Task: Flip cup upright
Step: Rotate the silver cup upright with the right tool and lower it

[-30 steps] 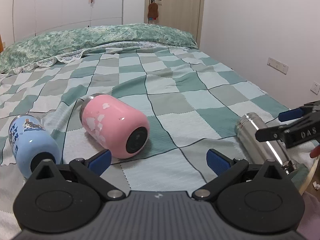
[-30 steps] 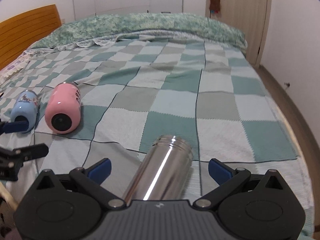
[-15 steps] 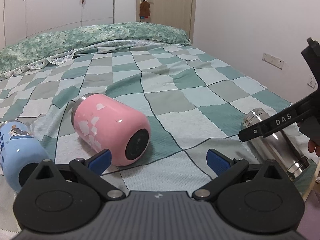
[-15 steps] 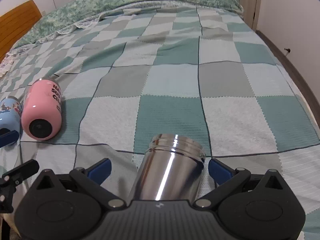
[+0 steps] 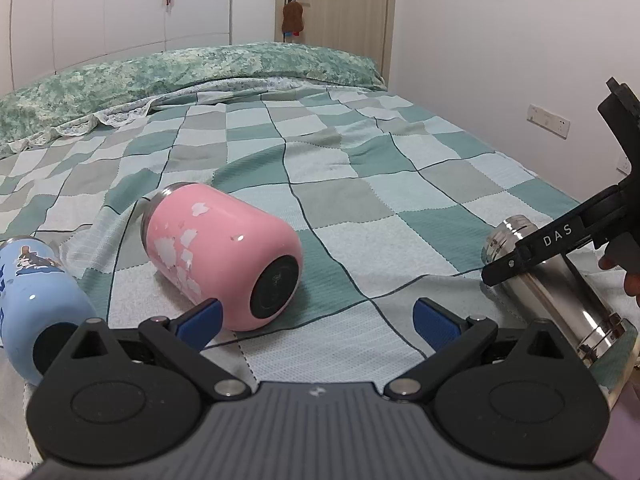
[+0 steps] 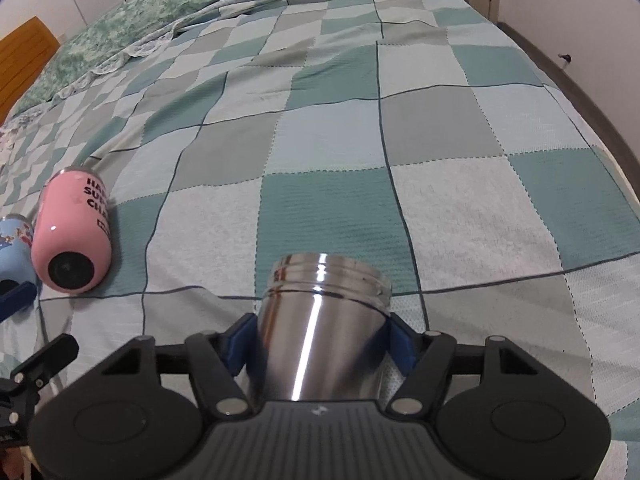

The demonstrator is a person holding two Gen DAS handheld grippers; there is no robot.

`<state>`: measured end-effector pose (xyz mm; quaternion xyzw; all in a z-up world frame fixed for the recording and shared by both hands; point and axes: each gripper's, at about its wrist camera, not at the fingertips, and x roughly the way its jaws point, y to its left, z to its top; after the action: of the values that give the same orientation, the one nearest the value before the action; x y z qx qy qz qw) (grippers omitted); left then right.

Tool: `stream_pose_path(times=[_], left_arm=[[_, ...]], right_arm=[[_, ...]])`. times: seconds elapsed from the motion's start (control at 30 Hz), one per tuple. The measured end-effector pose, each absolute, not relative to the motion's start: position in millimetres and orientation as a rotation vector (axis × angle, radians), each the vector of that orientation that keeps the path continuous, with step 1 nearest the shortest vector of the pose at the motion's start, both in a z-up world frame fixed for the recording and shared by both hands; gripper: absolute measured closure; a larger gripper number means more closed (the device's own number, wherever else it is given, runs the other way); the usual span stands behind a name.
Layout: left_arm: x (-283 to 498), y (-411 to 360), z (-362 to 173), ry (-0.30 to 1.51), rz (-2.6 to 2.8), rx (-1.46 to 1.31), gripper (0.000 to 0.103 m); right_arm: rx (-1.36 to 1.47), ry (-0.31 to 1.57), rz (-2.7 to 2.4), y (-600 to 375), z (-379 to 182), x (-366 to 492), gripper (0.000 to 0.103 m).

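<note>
A steel cup (image 6: 320, 328) lies on its side on the checked bedspread, its open mouth pointing away from me. My right gripper (image 6: 318, 344) is shut on the steel cup, blue pads pressed against both its sides. The cup also shows in the left wrist view (image 5: 556, 288) at the right, with the right gripper's arm across it. My left gripper (image 5: 316, 318) is open and empty, just in front of a pink cup (image 5: 224, 256) lying on its side. A blue cup (image 5: 32, 296) lies on its side to the left.
The pink cup (image 6: 74, 232) and blue cup (image 6: 14, 248) lie at the left in the right wrist view. The bed's right edge (image 6: 624, 184) runs beside the floor and wall. A green quilt (image 5: 180, 72) lies at the far end.
My right gripper has tilted down and closed its pads on the steel cup. My left gripper has moved a little closer to the pink cup and stays open.
</note>
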<state>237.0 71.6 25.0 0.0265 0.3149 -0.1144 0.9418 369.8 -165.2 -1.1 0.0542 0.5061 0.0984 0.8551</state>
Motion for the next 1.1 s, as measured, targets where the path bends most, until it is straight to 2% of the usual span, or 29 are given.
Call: stream_pose_path(times=[0.37, 0.63, 0.83, 1.1], left_arm=[[233, 66, 30, 0.617, -0.244, 0.062, 0.0], [233, 60, 37, 0.589, -0.252, 0.048, 0.0], [234, 54, 43, 0.56, -0.251, 0.045, 0.0], [240, 53, 39, 0.561, -0.228, 0.056, 0.0]], right_arm=[[0.122, 0.934, 0.297, -169, 18, 348, 0.037], [0.016, 0.602, 0.36, -163, 57, 313, 0.04], [-0.09, 0.298, 0.344, -154, 62, 294, 0.041], [-0.157, 0.17, 0.352, -130, 43, 299, 0.041]])
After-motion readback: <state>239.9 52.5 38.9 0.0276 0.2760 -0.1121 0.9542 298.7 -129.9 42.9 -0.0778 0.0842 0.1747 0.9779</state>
